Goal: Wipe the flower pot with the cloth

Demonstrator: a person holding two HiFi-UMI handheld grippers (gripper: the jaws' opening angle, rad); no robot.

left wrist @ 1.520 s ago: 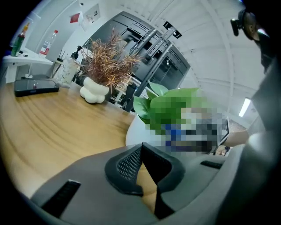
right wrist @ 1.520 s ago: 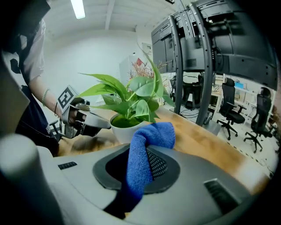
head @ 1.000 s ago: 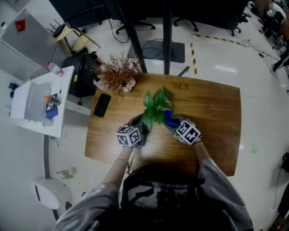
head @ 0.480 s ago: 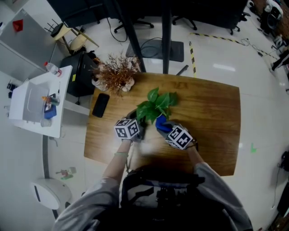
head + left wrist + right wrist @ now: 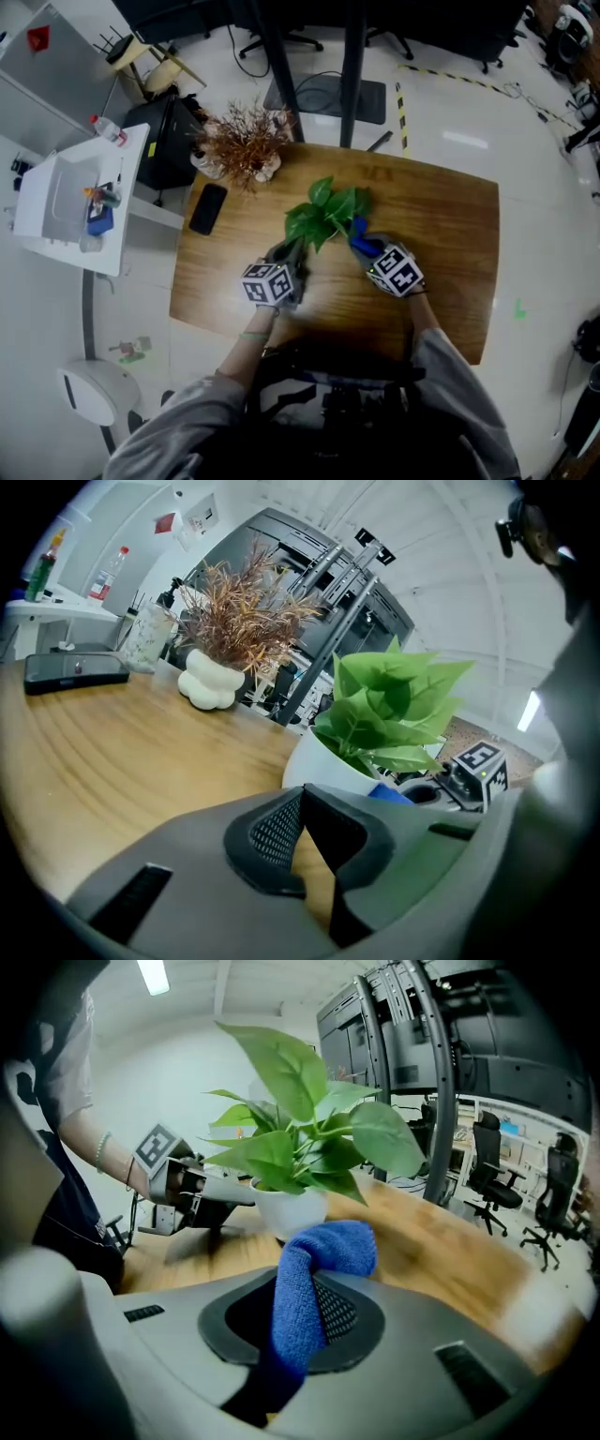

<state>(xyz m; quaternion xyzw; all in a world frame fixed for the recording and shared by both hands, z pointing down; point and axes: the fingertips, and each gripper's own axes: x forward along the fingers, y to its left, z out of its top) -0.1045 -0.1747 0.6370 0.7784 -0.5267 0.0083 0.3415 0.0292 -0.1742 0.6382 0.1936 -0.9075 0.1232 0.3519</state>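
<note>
The white flower pot stands upright near the middle of the wooden table. Its leaves hide it from the head view. The right gripper is clenched on the blue cloth, which rises lengthwise from the jaws and folds over toward the pot; whether they touch is unclear. The left gripper, jaw tips together and empty, sits beside the pot's other side.

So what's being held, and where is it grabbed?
The right gripper pinches the blue cloth partway along, with its bunched end poking past the jaws. The left gripper is shut on nothing.
</note>
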